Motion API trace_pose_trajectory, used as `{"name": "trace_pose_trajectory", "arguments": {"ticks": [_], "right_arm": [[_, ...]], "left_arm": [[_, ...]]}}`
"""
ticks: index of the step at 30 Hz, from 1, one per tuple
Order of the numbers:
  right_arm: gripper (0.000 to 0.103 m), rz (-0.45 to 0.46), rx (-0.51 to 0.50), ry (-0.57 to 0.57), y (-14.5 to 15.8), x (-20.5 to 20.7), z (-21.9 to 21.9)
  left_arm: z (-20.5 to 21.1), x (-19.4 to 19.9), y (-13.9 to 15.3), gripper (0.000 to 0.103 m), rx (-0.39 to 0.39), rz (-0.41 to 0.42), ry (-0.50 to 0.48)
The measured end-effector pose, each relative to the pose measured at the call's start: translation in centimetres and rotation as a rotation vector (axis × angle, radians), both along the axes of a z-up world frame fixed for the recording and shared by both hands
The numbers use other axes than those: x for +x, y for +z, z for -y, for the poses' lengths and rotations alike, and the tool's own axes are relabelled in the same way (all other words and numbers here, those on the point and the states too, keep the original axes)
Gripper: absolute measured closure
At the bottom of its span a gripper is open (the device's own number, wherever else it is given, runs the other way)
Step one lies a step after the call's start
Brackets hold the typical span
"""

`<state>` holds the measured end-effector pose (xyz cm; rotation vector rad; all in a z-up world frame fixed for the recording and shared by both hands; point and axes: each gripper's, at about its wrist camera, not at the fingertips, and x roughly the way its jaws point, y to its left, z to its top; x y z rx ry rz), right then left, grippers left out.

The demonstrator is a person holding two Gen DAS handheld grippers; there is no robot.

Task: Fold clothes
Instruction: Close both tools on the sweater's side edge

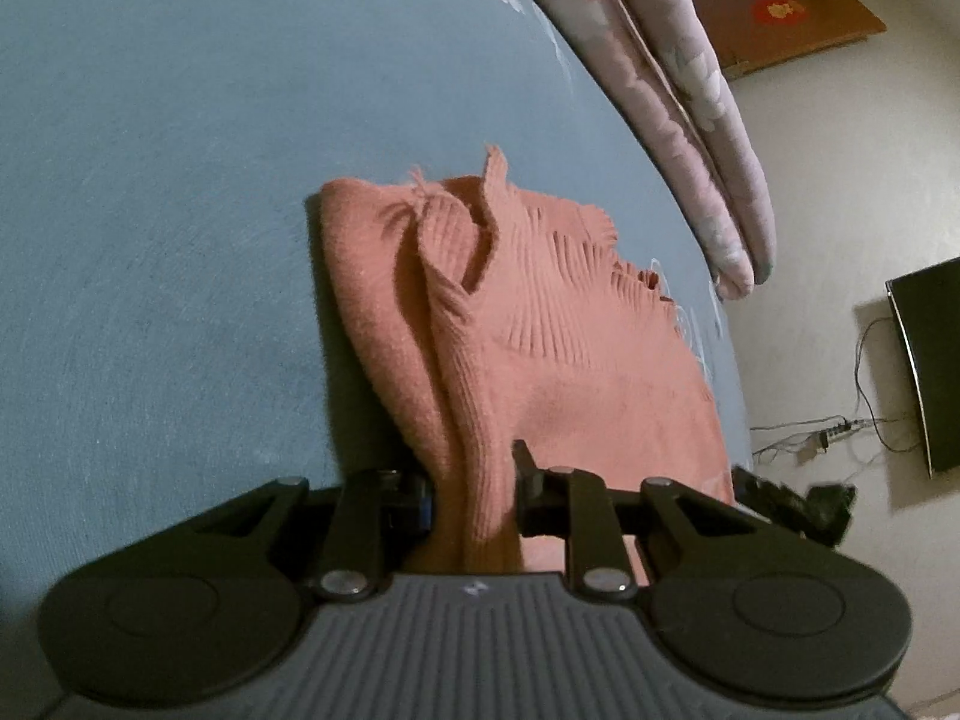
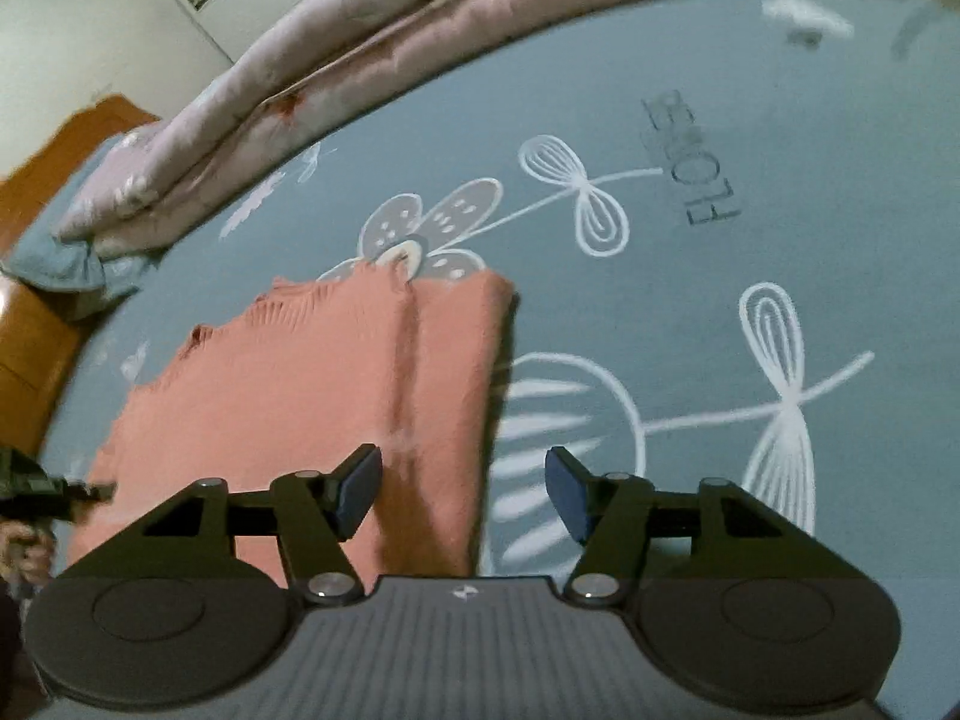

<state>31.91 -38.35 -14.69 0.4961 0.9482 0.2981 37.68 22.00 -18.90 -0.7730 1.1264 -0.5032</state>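
Note:
A salmon-pink knitted garment (image 1: 540,312) lies partly folded on a blue-grey bed sheet (image 1: 150,210). My left gripper (image 1: 474,492) is shut on a ribbed fold at its near edge, and the cloth bunches up between the pads. In the right wrist view the same garment (image 2: 312,396) spreads flat with a frayed far hem. My right gripper (image 2: 462,492) stands open above its right edge, with the left pad over the cloth and the right pad over the sheet (image 2: 750,150), touching nothing. The other gripper (image 2: 42,486) shows blurred at the far left.
A folded pink floral quilt (image 2: 288,90) runs along the far side of the bed. Past the bed's edge lie a pale floor, a dark flat screen (image 1: 930,366) with cables and a wooden door (image 1: 780,12). White flower drawings mark the sheet.

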Motion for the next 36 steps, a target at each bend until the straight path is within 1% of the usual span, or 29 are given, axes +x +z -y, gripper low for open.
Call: {"name": "trace_pose_trajectory", "arguments": {"ticks": [3,5,7,9,11,13,14,16,18,20,21,23,25,26,29,31,36], "right_arm": [[0.037,-0.007,0.183,0.046,-1.6,2.0,1.7],[0.037,-0.013,0.269,0.094,-2.7,3.2,1.7],[0.037,-0.01,0.325,0.138,-3.3,4.3,1.0],[0.037,-0.017,0.335,0.184,-3.6,5.4,-0.1],[0.037,-0.024,0.292,0.246,-3.1,5.9,-1.3],[0.042,-0.039,0.245,0.294,-2.7,6.3,-1.8],[0.047,-0.051,0.23,0.307,-2.5,6.6,-1.9],[0.049,-0.058,0.204,0.333,-2.2,6.9,-2.1],[0.049,-0.062,0.193,0.353,-2.2,7.3,-2.5],[0.051,-0.066,0.211,0.345,-2.8,7.5,-2.5],[0.057,-0.064,0.207,0.338,-3.0,7.5,-2.6],[0.067,-0.05,0.154,0.32,-2.9,7.2,-3.2],[0.068,-0.022,0.08,0.317,-2.4,6.8,-4.1],[0.069,-0.011,0.043,0.319,-2.1,6.6,-4.6],[0.07,-0.013,-0.032,0.326,-1.6,6.8,-5.7],[0.07,-0.018,-0.055,0.331,-1.4,7.0,-5.8],[0.069,-0.022,-0.057,0.318,-1.3,6.8,-5.4]], "left_arm": [[-0.1,0.3,-0.2,0.082,-0.009,-0.005,-0.012],[-0.3,0.4,-0.3,0.082,-0.012,-0.007,-0.018],[-0.4,0.4,-0.4,0.081,-0.017,-0.01,-0.022],[-0.4,0.5,-0.4,0.081,-0.019,-0.009,-0.029],[-0.3,0.6,0.0,0.082,-0.005,-0.006,-0.045],[-0.1,0.7,0.6,0.082,0.017,-0.003,-0.068],[0.1,0.7,0.9,0.082,0.027,-0.001,-0.079],[0.2,0.9,1.2,0.082,0.034,0.0,-0.098],[0.2,1.1,1.2,0.082,0.027,-0.002,-0.106],[0.0,0.8,1.0,0.082,0.011,0.005,-0.108],[-0.2,0.5,0.6,0.082,0.011,-0.005,-0.102],[-0.3,0.4,0.4,0.083,0.012,-0.015,-0.094],[-0.1,0.5,0.4,0.083,0.018,-0.018,-0.09],[0.1,0.6,0.6,0.083,0.033,-0.019,-0.092],[0.6,0.9,1.0,0.083,0.062,-0.03,-0.093],[0.7,0.9,1.1,0.083,0.065,-0.037,-0.091],[0.1,0.5,0.8,0.082,0.045,-0.037,-0.077]]}}
